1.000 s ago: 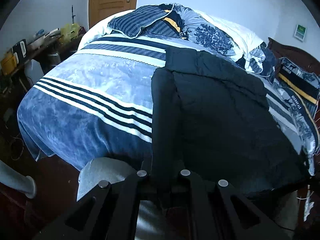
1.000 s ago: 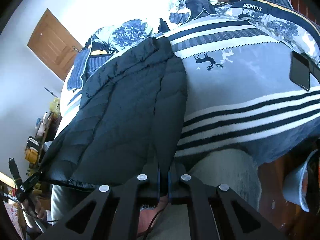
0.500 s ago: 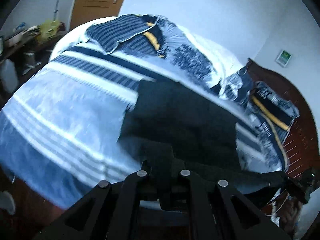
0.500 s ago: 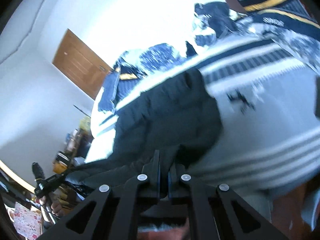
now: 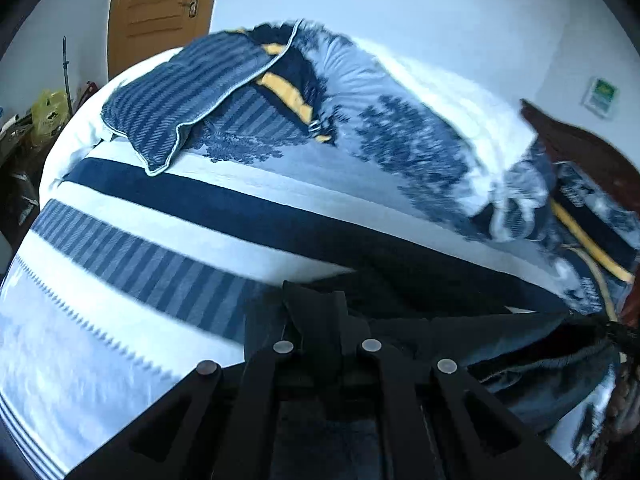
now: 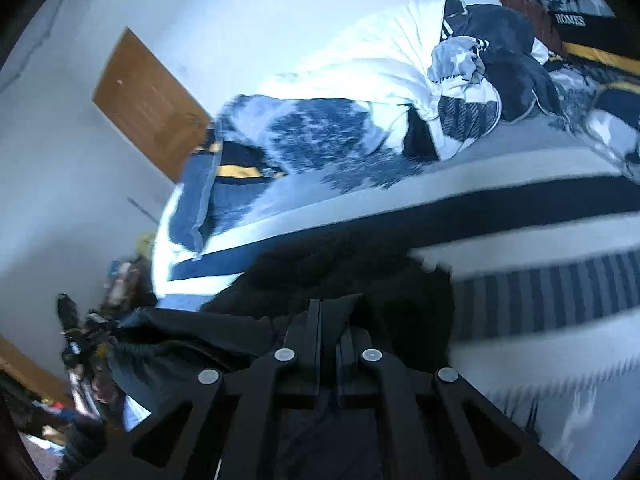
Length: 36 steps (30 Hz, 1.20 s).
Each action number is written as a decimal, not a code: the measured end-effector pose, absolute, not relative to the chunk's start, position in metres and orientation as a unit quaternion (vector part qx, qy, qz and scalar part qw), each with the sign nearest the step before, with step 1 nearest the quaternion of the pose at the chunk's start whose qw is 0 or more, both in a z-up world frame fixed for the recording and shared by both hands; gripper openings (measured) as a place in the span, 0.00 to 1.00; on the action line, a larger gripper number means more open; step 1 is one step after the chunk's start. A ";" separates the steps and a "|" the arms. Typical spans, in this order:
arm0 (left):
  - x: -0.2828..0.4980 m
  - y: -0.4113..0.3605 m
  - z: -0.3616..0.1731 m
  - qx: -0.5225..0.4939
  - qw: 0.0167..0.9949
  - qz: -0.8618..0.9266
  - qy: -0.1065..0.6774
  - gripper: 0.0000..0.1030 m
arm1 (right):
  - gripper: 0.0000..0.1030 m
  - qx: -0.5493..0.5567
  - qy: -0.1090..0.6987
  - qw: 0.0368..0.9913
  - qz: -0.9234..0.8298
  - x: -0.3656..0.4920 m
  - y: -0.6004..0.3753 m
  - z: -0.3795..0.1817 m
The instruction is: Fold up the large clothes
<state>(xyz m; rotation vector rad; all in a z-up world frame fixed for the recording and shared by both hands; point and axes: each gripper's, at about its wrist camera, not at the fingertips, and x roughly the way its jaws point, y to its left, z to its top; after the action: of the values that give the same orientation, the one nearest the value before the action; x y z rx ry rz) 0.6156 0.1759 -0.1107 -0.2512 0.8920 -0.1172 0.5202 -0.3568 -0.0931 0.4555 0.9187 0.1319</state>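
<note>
A large black puffer jacket [image 5: 432, 292] lies on the striped blue and white bed [image 5: 132, 264]. My left gripper [image 5: 326, 312] is shut on the jacket's hem, which bunches between the fingers. My right gripper [image 6: 332, 320] is shut on the other end of the hem of the jacket [image 6: 352, 264]. The hem stretches between the two grippers and is lifted over the jacket's body. The right gripper shows at the right edge of the left wrist view [image 5: 624, 336]. The left gripper shows at the left of the right wrist view [image 6: 74, 336].
Pillows and a rumpled duvet [image 5: 400, 128] are piled at the far side of the bed. A wooden door [image 5: 160, 12] is in the far wall. A cluttered desk [image 5: 24, 128] stands left of the bed. A dark wooden headboard [image 5: 580, 148] is at the right.
Both grippers have carried the jacket's hem up and forward over the bed toward the pillows. The jacket's lower half is doubling over its upper half. Both views are motion-blurred.
</note>
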 end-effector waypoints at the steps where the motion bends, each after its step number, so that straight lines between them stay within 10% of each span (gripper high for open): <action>1: 0.629 0.174 -0.122 -0.118 0.890 -0.048 0.438 0.06 | 0.05 0.211 0.448 0.867 0.057 0.540 -0.358 -0.104; 11: 0.679 0.183 -0.193 -0.143 0.868 -0.010 0.476 0.31 | 0.13 0.258 0.513 0.819 -0.010 0.628 -0.377 -0.231; 13: 0.670 0.193 -0.174 -0.136 0.886 0.018 0.444 0.79 | 0.19 0.269 0.494 0.827 -0.007 0.621 -0.381 -0.221; 15: 0.653 0.207 -0.152 -0.135 0.909 0.045 0.392 0.91 | 0.45 0.253 0.473 0.844 -0.012 0.606 -0.380 -0.197; 16: 0.646 0.212 -0.147 -0.136 0.912 0.044 0.385 0.91 | 0.74 0.248 0.459 0.853 -0.020 0.597 -0.379 -0.185; 17: 0.641 0.216 -0.145 -0.140 0.909 0.034 0.392 0.91 | 0.81 0.242 0.435 0.867 -0.029 0.581 -0.378 -0.169; 31: 0.632 0.192 -0.195 -0.148 0.873 -0.010 0.464 0.91 | 0.71 0.361 0.444 0.819 0.019 0.507 -0.393 -0.233; 33: 0.645 0.187 -0.202 -0.148 0.873 -0.010 0.465 0.78 | 0.51 0.353 0.452 0.819 0.015 0.517 -0.391 -0.238; 34: 0.652 0.184 -0.209 -0.150 0.866 -0.008 0.477 0.43 | 0.32 0.348 0.466 0.813 0.014 0.525 -0.389 -0.239; 36: 0.663 0.185 -0.223 -0.176 0.844 -0.014 0.506 0.02 | 0.23 0.329 0.464 0.822 0.005 0.530 -0.386 -0.234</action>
<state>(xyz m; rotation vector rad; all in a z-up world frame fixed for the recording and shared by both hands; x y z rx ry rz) 0.6635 0.1849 -0.2232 -0.3713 1.0678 -0.0297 0.5301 -0.3856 -0.2342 0.7008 0.9878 0.0097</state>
